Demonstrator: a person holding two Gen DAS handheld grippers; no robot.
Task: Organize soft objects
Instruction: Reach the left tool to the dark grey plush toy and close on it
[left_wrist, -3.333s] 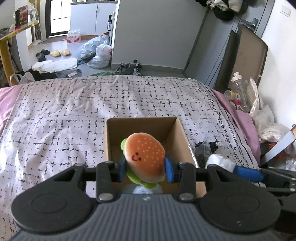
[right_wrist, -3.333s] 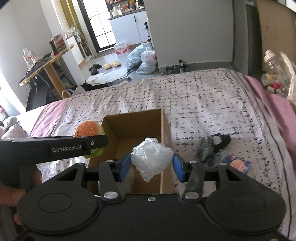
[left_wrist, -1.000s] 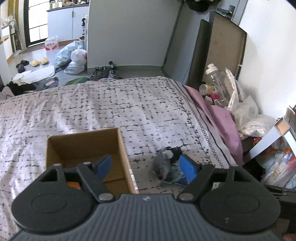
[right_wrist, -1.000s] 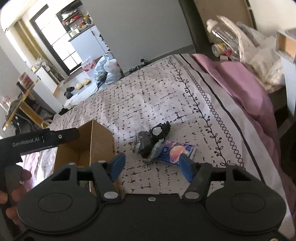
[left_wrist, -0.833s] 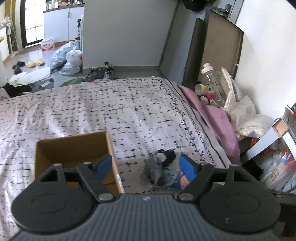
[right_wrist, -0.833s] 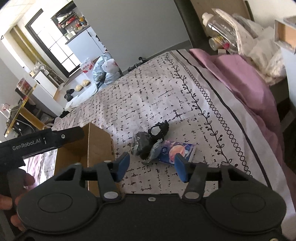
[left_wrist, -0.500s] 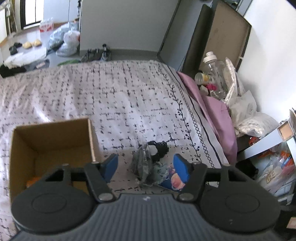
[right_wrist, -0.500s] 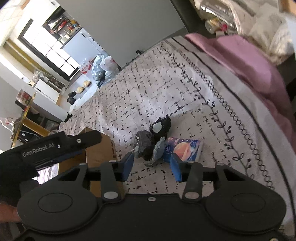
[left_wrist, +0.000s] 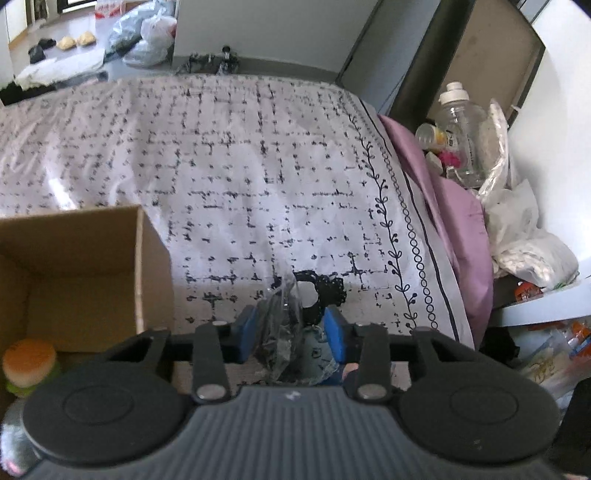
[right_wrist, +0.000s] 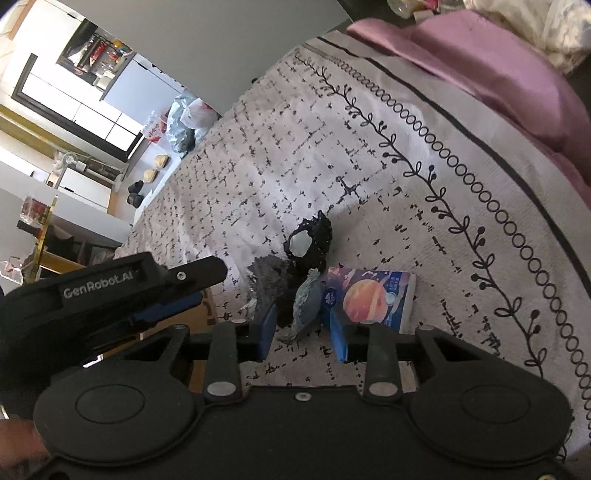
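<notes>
Two handheld grippers converge on one small heap of soft items on the patterned bedspread (left_wrist: 258, 177). Left gripper (left_wrist: 291, 334): its blue pads stand partly apart on either side of a crumpled dark plastic bag (left_wrist: 275, 325); whether they press it cannot be told. Right gripper (right_wrist: 303, 330): its pads are likewise spread, flanking a grey-blue fabric piece (right_wrist: 308, 299) at the near edge of the heap, apparently without squeezing it. Behind these lies a black scrunchie-like ring (right_wrist: 310, 240), touching the bag, and just to the right a tissue pack printed with an orange planet (right_wrist: 373, 299), touching the fabric piece. In the right wrist view the left gripper enters from the left, its fingers pointing toward the heap. Left of the heap stands an open cardboard box (left_wrist: 144, 258), and inside it, at the near left corner, rests a plush hamburger (left_wrist: 29, 362). Beyond the bed's right edge a clear plastic bottle (left_wrist: 461, 133) stands among white bags.
</notes>
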